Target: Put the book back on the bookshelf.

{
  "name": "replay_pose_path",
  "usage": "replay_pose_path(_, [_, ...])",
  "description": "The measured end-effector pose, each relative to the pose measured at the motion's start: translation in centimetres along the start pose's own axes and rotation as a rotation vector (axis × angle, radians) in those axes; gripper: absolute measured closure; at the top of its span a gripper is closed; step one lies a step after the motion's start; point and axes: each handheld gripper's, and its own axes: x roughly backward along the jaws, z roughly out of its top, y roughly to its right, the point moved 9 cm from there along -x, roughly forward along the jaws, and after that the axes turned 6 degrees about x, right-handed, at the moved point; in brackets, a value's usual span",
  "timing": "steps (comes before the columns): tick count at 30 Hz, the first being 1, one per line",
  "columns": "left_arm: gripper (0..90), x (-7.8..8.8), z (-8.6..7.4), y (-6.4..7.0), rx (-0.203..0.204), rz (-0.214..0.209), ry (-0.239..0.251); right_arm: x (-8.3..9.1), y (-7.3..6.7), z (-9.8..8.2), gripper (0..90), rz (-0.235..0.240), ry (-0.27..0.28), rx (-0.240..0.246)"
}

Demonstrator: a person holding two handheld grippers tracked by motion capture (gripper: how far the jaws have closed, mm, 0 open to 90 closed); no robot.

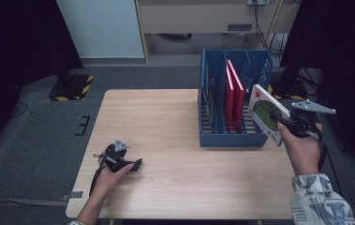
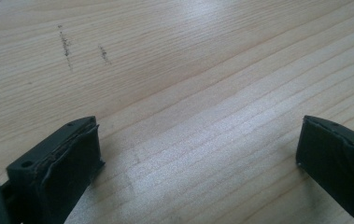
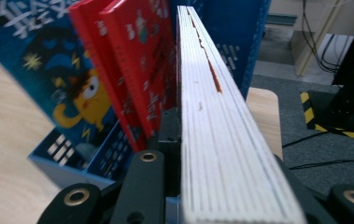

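Book (image 1: 265, 114) with a white cover and a green-and-red picture sits clamped in the right gripper (image 1: 283, 123), held off the desk just beyond its right edge, beside the blue rack (image 1: 231, 137). In the right gripper view its thick white page block (image 3: 221, 140) runs between the jaws, close to the red books (image 3: 132, 65) standing in the rack. The left gripper (image 2: 198, 158) rests near the desk's (image 1: 166, 122) front left corner, jaws wide apart with nothing between them.

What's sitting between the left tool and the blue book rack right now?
Nothing: in the high view, bare wooden table stretches from the left tool to the blue rack. The left gripper view shows bare wood too.
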Motion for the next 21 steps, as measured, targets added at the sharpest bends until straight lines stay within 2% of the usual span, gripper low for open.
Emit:
replay_pose_path(5, [0.0,0.0,0.0,0.0,-0.001,0.000,0.000,-1.7,0.9,0.6,75.5,-0.035,-0.001,-0.028])
replay_pose_path(15, [0.0,0.0,0.0,0.0,-0.001,-0.001,0.000,-5.2,2.2,1.5,75.5,-0.096,-0.005,-0.041])
replay_pose_path(21, [0.0,0.0,0.0,0.0,-0.001,-0.001,0.000,-6.5,2.9,1.7,75.5,-0.127,0.002,-0.055])
